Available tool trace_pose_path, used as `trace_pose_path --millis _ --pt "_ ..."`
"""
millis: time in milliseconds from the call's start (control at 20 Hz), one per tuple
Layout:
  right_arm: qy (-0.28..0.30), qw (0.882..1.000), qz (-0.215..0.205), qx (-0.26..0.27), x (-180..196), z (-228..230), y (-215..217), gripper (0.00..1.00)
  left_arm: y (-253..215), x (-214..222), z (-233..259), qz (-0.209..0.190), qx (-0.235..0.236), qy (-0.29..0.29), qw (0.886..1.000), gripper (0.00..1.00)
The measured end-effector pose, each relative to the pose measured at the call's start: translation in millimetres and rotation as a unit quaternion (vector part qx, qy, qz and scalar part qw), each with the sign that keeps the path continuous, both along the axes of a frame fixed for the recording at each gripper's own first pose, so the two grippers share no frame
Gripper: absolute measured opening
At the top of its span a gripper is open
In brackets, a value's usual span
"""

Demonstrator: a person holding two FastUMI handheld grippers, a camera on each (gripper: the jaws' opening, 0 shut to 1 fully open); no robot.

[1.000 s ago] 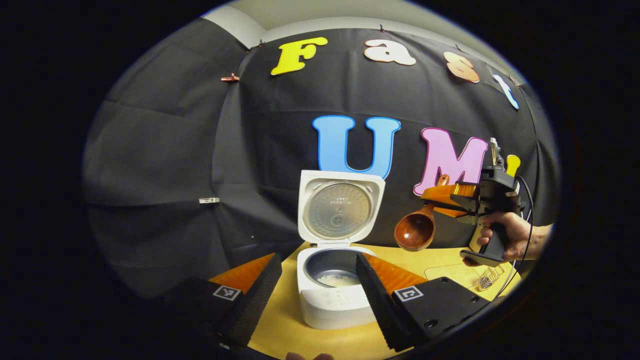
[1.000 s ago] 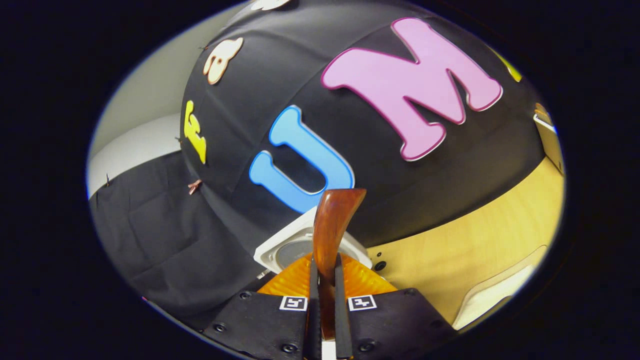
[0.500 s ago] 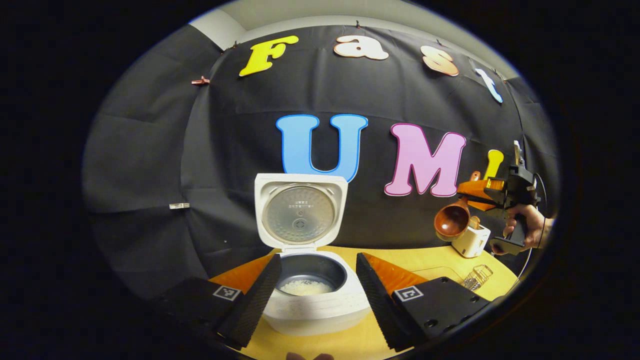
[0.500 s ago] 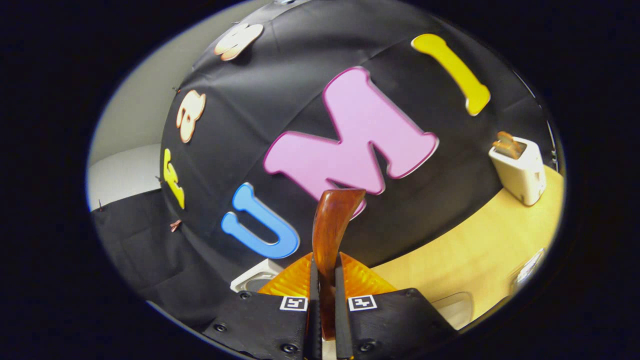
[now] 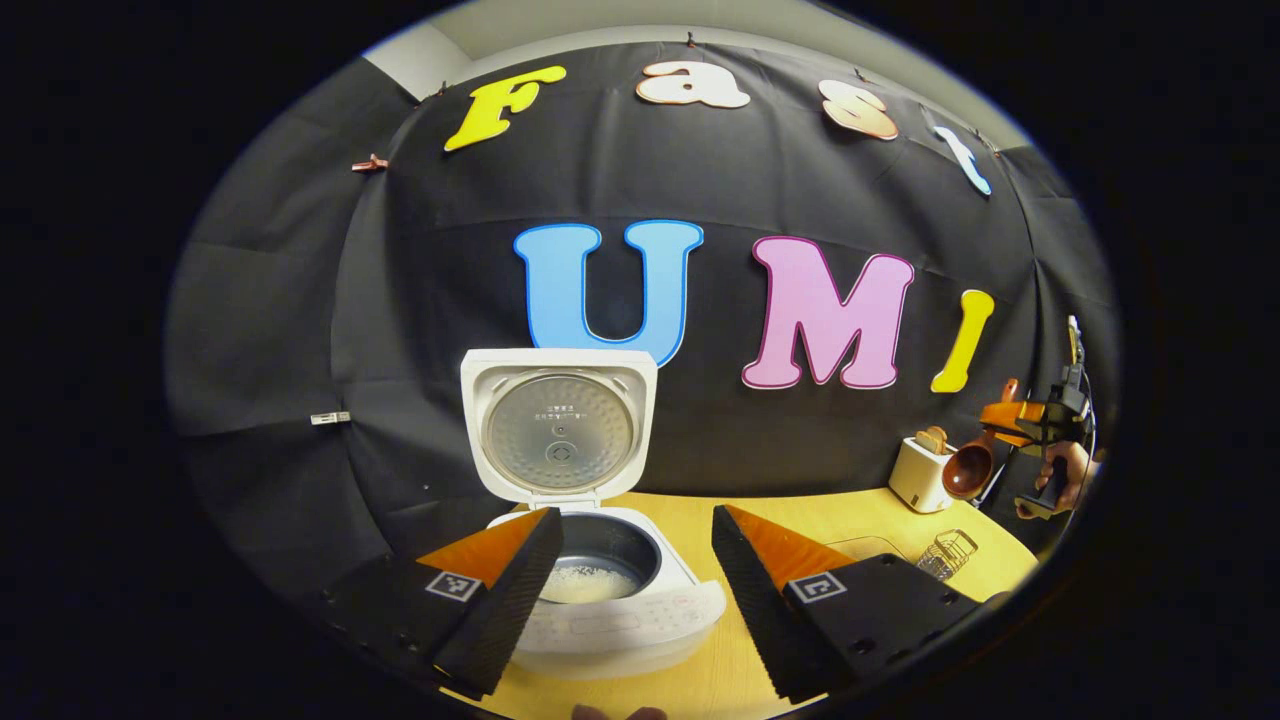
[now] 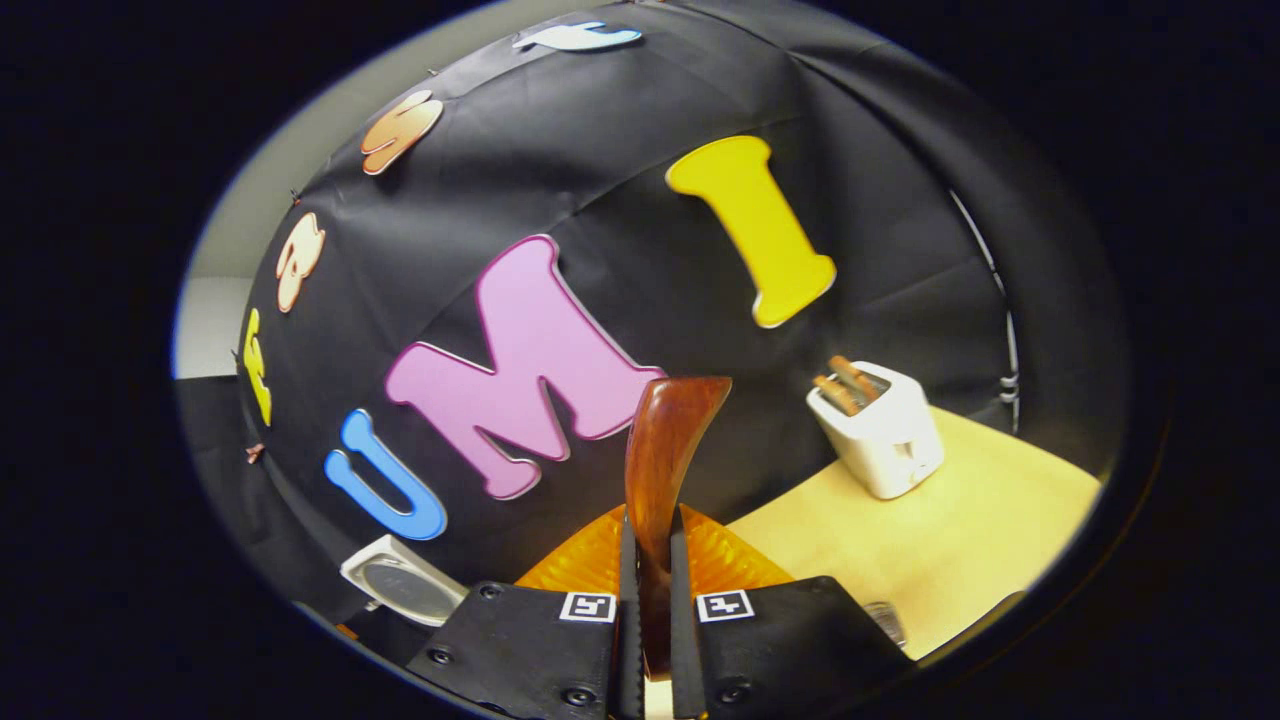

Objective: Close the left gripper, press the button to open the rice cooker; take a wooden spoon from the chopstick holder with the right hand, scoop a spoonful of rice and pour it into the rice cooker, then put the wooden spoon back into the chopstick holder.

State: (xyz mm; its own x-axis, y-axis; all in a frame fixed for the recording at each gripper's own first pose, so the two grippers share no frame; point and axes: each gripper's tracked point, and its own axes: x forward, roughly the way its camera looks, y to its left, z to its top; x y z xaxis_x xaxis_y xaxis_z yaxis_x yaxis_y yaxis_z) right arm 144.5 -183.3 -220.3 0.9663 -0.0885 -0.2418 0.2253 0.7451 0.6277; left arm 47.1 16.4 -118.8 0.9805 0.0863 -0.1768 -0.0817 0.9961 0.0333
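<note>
**Spoon clamped on the right, cooker open on the left**

The right gripper has both fingers pressed on the wooden spoon, whose handle rises between them in the right gripper view; the left gripper stands with its fingers spread wide apart, holding nothing. The left gripper view shows the rice cooker on the table, lid upright, rice in the pot; far right, a hand carries the right gripper with the spoon's bowl hanging beside the toaster, a wire basket nearer the camera. The right gripper view gives the toaster close, toast in its slots, and the cooker's lid low at left.
</note>
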Motion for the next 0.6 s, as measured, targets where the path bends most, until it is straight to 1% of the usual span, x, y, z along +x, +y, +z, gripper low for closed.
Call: trace_pose_path --millis 200,400,600 --pt "0.042 0.998 -0.035 -0.031 -23 -41 -40 0.15 -11 5 0 -0.011 0.006 0.004 1.000 0.95" --pt "0.076 0.994 -0.048 -0.055 -37 -74 -51 0.15 -16 11 -4 -0.014 -0.002 0.011 1.000 0.95" --pt "0.099 0.991 -0.054 -0.067 -38 -104 -50 0.15 -19 13 -5 -0.018 0.005 0.020 1.000 0.95"
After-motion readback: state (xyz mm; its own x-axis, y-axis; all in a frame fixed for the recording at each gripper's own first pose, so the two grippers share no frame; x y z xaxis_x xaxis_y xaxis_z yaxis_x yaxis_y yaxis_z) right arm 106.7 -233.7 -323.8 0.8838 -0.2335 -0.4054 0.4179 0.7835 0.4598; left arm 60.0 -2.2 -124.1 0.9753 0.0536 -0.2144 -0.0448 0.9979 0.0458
